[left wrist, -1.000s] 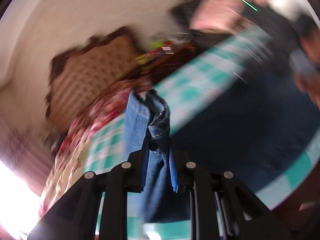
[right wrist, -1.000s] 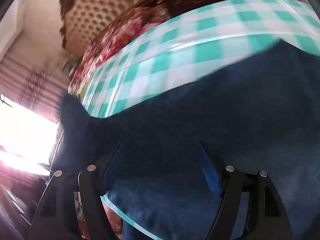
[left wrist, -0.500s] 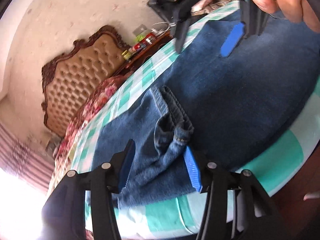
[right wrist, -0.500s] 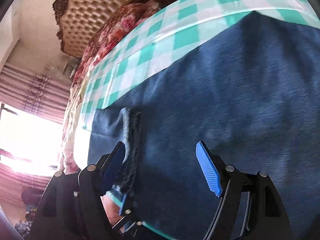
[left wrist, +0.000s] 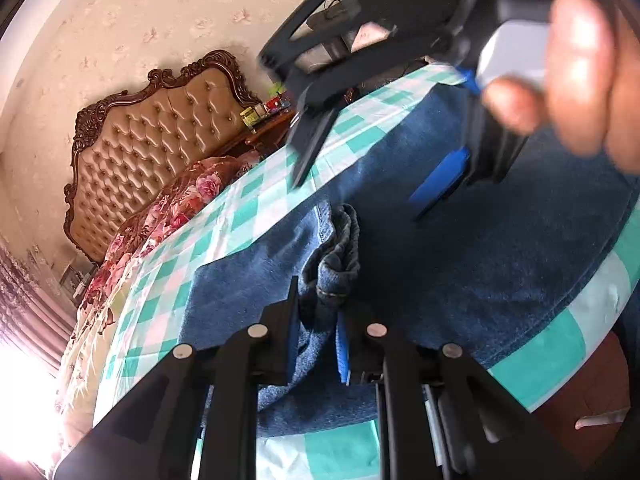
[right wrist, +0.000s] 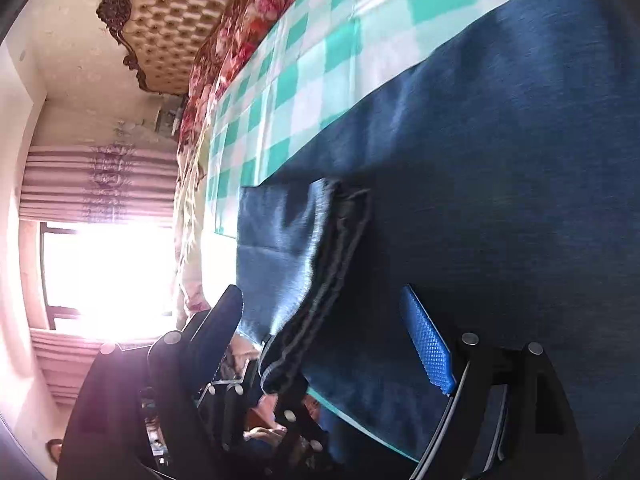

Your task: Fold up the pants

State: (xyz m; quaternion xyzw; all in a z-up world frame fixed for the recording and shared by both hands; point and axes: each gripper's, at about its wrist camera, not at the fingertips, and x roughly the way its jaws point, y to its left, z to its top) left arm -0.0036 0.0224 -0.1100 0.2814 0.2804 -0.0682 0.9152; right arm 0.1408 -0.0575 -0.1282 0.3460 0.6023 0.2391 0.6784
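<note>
Blue denim pants (left wrist: 460,248) lie spread on a green-and-white checked cloth (left wrist: 240,216). A bunched hem fold (left wrist: 336,256) lies on top of them. My left gripper (left wrist: 318,332) is shut on this denim fold at the near edge. My right gripper (left wrist: 360,172) hovers open above the pants, a hand around its body. In the right wrist view the pants (right wrist: 500,160) fill the frame, the right gripper (right wrist: 332,320) is open and empty above them, and the left gripper (right wrist: 276,396) holds the folded edge (right wrist: 320,280) below.
A tufted tan headboard (left wrist: 160,152) and a floral bedspread (left wrist: 176,204) stand beyond the cloth. A dark wooden nightstand (left wrist: 272,124) with small items is behind. A bright window (right wrist: 104,276) with pink curtains is at the left.
My left gripper opened over the hem half a second ago and has now closed on the denim fold. My right gripper stayed open and moved nearer the left one.
</note>
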